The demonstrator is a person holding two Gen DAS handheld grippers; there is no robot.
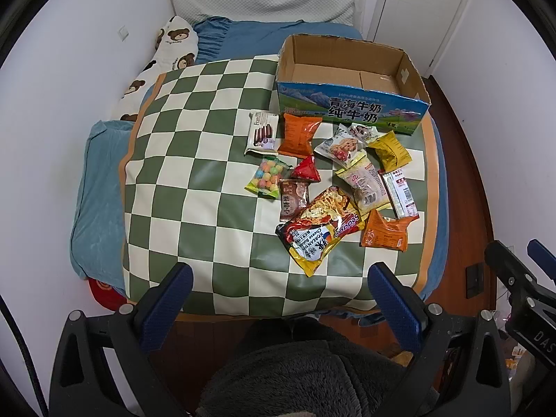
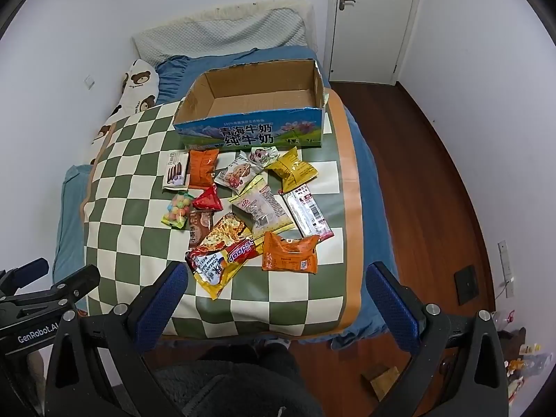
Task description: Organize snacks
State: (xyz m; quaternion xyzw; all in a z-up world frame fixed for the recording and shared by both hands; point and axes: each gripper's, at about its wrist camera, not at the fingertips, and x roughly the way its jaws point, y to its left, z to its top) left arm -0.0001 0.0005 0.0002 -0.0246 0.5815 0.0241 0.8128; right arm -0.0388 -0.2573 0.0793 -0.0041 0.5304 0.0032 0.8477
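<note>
Left wrist view: both grippers (image 1: 279,292) (image 2: 276,290) released above checkered mat (image 1: 194,187) on bed.

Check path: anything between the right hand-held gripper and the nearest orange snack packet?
Nothing visible. The right hand-held gripper hangs open above bare checkered mat; the crinkled orange snack packet lies just beyond, top exposed. The noodle packet only borders its left edge.

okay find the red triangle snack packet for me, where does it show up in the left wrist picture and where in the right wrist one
Left wrist view: the red triangular packet lies just right of centre, right of the coloured-ball candy bag.
Right wrist view: the packet lies left of centre, again right of the candy bag.
Shared landmark: the open milk carton box behind the snacks.
</note>
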